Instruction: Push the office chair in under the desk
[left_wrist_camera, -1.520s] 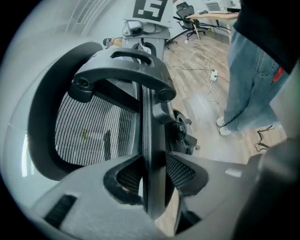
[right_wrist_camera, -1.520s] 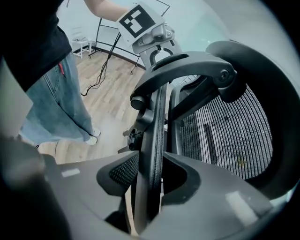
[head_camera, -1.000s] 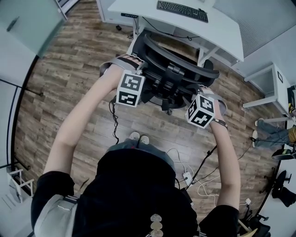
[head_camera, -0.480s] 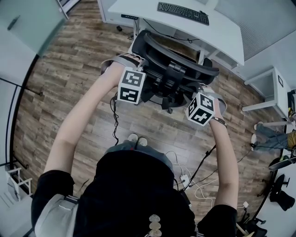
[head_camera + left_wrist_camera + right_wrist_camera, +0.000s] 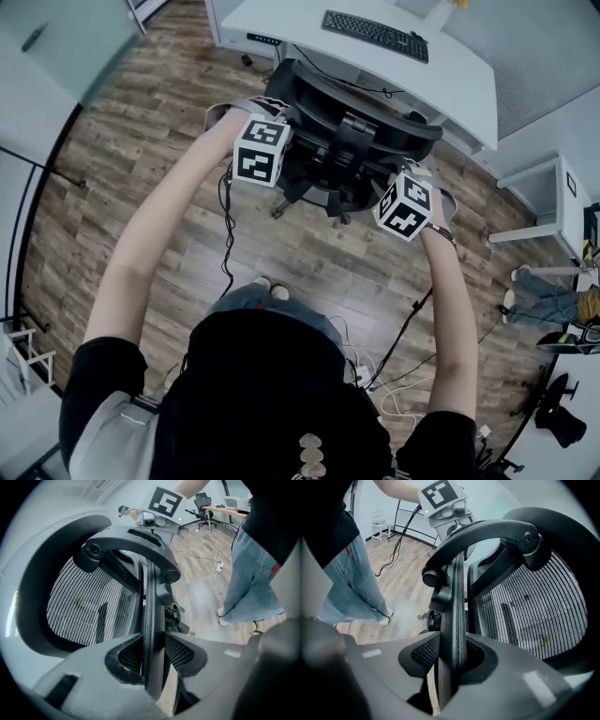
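Okay, head view: the office chair (image 5: 352,141) is right up against the near edge of the desk (image 5: 450,80), backrest toward me. My left gripper (image 5: 284,131) and right gripper (image 5: 401,183) sit on the backrest's two sides. Left gripper view: the jaws are closing on the backrest rim (image 5: 149,620), which is pinched between the pads, mesh to its left. Right gripper view: the jaws are clamped on the rim at the other side, with mesh on the right.
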